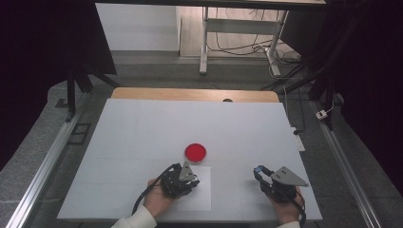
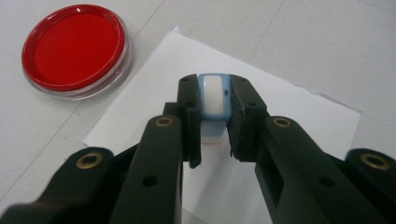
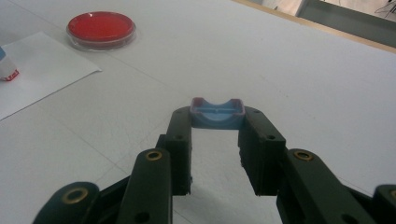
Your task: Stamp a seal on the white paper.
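A round red ink pad (image 1: 195, 152) in a clear dish lies mid-table, also at top left in the left gripper view (image 2: 74, 49). My left gripper (image 1: 192, 183) is shut on a small light-blue stamp with a white face (image 2: 214, 98), held over a white sheet of paper (image 2: 289, 121). The right gripper view catches the stamp's red-tipped end (image 3: 7, 72) down at the paper (image 3: 42, 65); contact cannot be told. My right gripper (image 1: 260, 172) is shut on a small blue cap (image 3: 217, 113) with a curved rim, held low over the table right of the paper.
The table carries a large white cover (image 1: 142, 133) with a wooden edge (image 1: 190, 93) at the back. Metal rails (image 1: 43, 166) run along both sides. A desk frame with cables (image 1: 237, 42) stands on the floor beyond.
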The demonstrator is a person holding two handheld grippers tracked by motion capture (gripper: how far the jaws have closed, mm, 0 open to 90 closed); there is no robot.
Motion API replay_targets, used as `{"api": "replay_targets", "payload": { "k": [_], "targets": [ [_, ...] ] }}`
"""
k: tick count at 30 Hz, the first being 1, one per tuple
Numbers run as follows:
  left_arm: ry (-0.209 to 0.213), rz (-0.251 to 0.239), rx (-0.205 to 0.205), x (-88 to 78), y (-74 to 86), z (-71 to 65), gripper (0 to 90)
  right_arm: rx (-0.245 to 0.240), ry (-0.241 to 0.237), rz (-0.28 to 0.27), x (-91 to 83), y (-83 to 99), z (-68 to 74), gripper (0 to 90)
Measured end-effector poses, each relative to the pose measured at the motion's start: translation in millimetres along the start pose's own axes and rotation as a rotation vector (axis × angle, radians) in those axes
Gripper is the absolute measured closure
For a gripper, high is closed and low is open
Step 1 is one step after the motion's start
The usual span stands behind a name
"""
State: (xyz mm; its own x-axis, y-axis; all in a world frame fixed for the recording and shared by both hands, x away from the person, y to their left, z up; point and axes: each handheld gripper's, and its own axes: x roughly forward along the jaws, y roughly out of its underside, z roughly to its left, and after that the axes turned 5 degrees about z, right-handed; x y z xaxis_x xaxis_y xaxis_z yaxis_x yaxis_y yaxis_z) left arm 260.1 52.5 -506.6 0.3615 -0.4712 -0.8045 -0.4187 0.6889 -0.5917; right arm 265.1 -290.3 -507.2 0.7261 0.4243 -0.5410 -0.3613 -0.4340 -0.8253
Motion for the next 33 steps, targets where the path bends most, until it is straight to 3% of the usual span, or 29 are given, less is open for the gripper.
{"api": "replay_targets", "payload": {
  "k": [19, 24, 33],
  "targets": [
    [0.002, -0.017, -0.008, -0.3, 2.4, 0.2, 76.5, 0.003, 0.0, 0.0, -0.3, 0.1, -0.4, 65.1],
    [0.023, -0.03, -0.028, -0.7, 3.3, 3.5, 76.4, 0.005, 0.005, 0.002, -0.5, 0.6, -1.2, 65.0],
    [0.024, -0.066, -0.054, -5.4, 3.5, 6.4, 75.9, 0.004, 0.006, 0.002, -0.5, 0.6, -1.4, 65.1]
  ]
}}
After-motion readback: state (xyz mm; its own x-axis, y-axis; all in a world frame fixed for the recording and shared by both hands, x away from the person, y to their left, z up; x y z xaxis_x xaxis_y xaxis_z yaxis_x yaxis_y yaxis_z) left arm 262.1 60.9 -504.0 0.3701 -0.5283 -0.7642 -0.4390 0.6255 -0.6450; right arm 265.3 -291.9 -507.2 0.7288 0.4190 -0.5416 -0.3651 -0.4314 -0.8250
